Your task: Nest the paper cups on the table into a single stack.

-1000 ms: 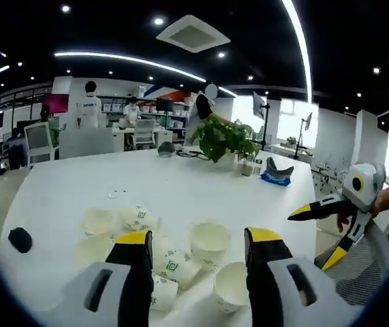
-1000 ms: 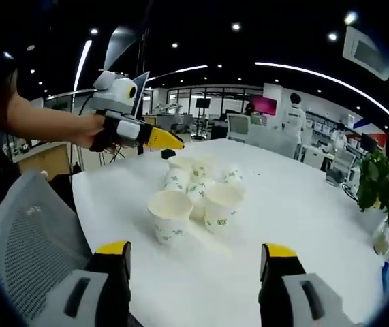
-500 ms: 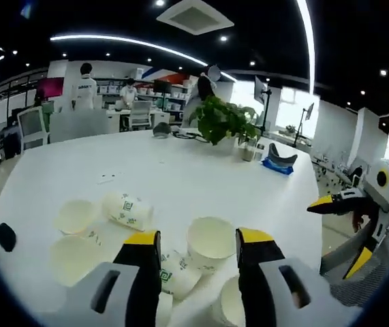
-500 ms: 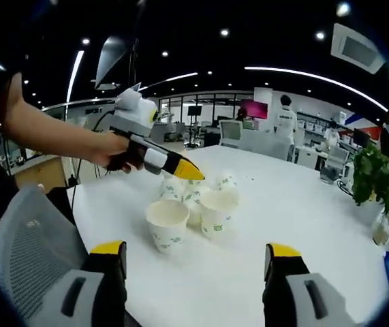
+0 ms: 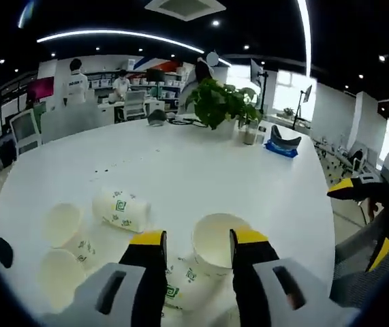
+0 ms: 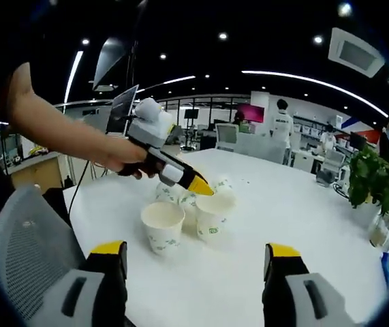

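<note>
My left gripper (image 5: pixel 195 240) has its yellow-tipped fingers (image 5: pixel 148 240) set at a narrowish gap, nothing pinched between them. They sit right at the near rim of an upright paper cup (image 5: pixel 219 240), whose open mouth shows just past and between the tips. Whether a tip touches the rim, I can't tell. Just under the left finger lies another cup on its side (image 5: pixel 180 289), green logo up. Further out to the left there's one more tipped-over cup (image 5: pixel 120 208) and two cups showing their open mouths (image 5: pixel 63 223), all loosely bunched on the white table (image 5: pixel 201 170).

From the right gripper view, my left gripper (image 6: pixel 204 189) pokes down at the cluster, tips over the rim of the upright cup (image 6: pixel 214 216), and another upright cup (image 6: pixel 162 225) stands just beside it, nearer my right side.

My right gripper (image 6: pixel 193 253) has its fingers (image 6: pixel 112 251) spread wide, holding nothing, well short of the cups. Past the pile, a potted plant (image 5: pixel 223 103) sits at the far side of the table.
</note>
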